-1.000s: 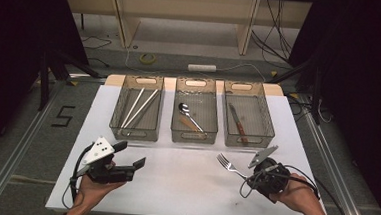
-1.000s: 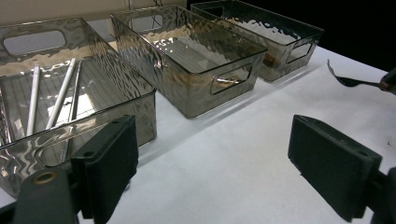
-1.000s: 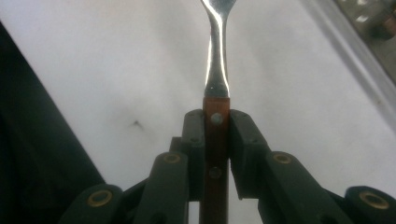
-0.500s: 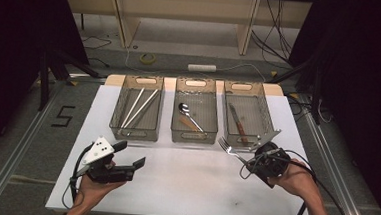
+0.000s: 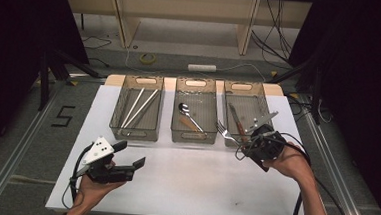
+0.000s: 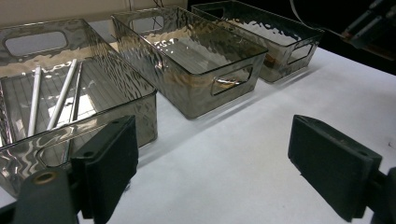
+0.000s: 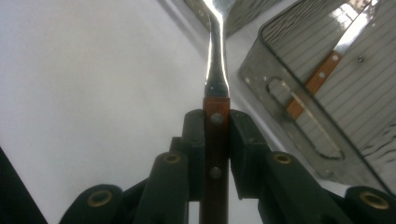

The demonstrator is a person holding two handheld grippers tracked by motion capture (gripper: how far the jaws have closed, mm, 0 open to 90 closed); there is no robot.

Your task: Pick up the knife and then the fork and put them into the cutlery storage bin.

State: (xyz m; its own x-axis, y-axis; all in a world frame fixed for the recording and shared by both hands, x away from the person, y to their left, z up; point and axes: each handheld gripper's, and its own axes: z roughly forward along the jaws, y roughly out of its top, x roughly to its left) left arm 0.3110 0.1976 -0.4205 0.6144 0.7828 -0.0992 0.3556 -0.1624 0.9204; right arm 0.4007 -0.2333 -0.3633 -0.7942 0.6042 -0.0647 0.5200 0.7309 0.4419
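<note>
Right gripper (image 5: 246, 147) clamped on fork (image 5: 225, 132), pads pressing wooden handle from both sides. Fork lifted clear of white table (image 5: 184, 177), at right side, just near of right bin (image 5: 243, 113). Long axis runs from gripper toward far left; tines lead, ending over gap between middle bin (image 5: 194, 112) and right bin. Knife (image 5: 237, 123) lies in right bin. Left gripper (image 5: 127, 165) at near left, jaws wide apart, nothing between them, pointing right.
</note>
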